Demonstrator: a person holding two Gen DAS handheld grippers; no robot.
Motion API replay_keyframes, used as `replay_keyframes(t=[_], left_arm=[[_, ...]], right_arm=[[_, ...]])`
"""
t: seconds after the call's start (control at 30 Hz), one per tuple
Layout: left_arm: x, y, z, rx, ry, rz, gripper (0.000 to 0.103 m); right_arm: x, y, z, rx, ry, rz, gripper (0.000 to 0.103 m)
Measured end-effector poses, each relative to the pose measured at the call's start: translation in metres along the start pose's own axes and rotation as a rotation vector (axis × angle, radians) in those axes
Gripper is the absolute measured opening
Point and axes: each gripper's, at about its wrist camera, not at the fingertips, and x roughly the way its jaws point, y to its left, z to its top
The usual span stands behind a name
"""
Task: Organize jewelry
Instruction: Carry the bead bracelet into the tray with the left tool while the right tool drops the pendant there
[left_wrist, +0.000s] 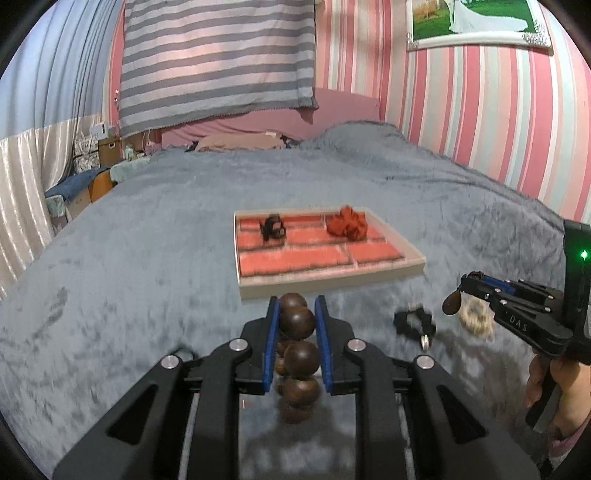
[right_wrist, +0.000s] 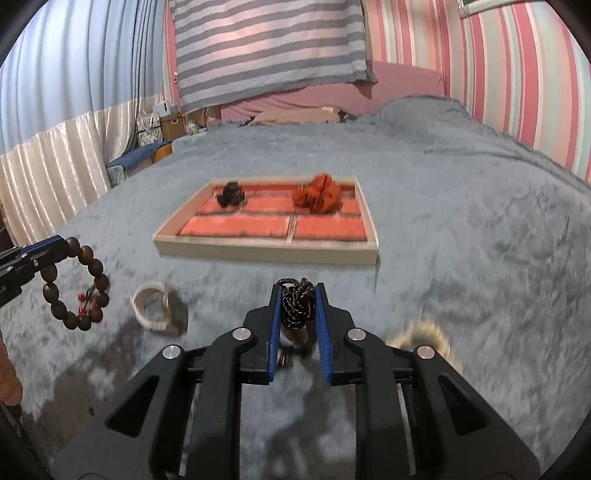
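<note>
My left gripper (left_wrist: 295, 306) is shut on a dark wooden bead bracelet (left_wrist: 297, 347), held above the grey bedspread; the bracelet also shows in the right wrist view (right_wrist: 79, 291). My right gripper (right_wrist: 298, 295) is shut on a black braided cord (right_wrist: 295, 304) with a brown pendant (left_wrist: 451, 303) hanging from it. A shallow tray (left_wrist: 388, 275) with an orange brick-pattern floor lies ahead of both grippers. It holds a black hair tie (left_wrist: 273, 229) and a red scrunchie (left_wrist: 347, 223).
On the bedspread near the grippers lie a black ring-shaped band (left_wrist: 413, 322), a beige scrunchie (left_wrist: 476, 319) and a white bracelet (right_wrist: 155, 310). Striped pink walls, a hanging striped cloth (left_wrist: 218, 62) and curtains (right_wrist: 55, 92) surround the bed.
</note>
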Motion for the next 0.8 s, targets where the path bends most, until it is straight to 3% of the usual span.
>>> replay_keyframes(t=[0.23,0.4,0.8], left_arm=[[0.037,-0.002,0.049,0.024,-0.032,0.021,0.02],[0.088,-0.002,0.076,0.022,-0.028,0.038,0.02],[0.23,0.024,0.106,-0.032,0.09,0.048,0.02]], right_arm=[[0.042,-0.007,0.055,-0.001,-0.015,-0.014,0.018],[0.09,-0.014,0.086,0.012,0.003,-0.025,0.018],[0.216,-0.044,0.118,0.025,0.104,-0.088,0.018]])
